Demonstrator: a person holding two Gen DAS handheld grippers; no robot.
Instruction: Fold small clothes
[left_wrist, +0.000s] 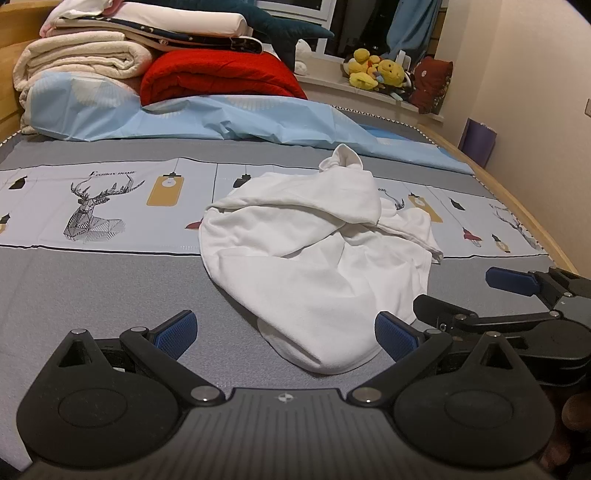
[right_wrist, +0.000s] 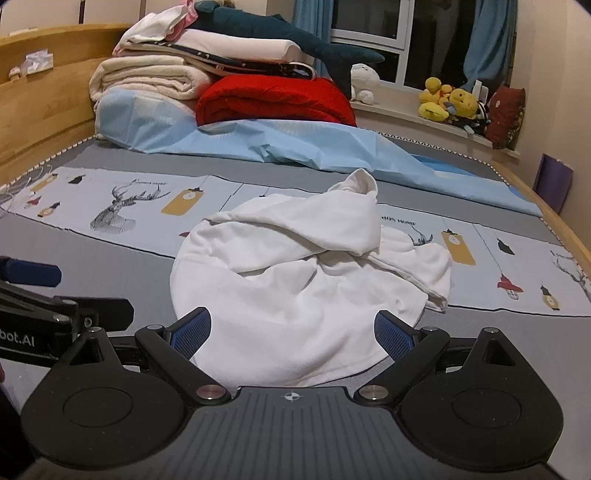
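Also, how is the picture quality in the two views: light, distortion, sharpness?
Left wrist view: warm indoor light, fisheye bends the bed edge, dark corners; the white garment is sharp, slightly washed out. Right wrist view: same warm tint and curvature; the garment is bright, folds readable, with no motion blur.

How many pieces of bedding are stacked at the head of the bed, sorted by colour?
Going by the right wrist view:
Red: 1, the red quilt
Cream: 1, the cream blanket
White: 1, the white folded cover
Navy patterned: 1, the navy starred layer
Total: 4
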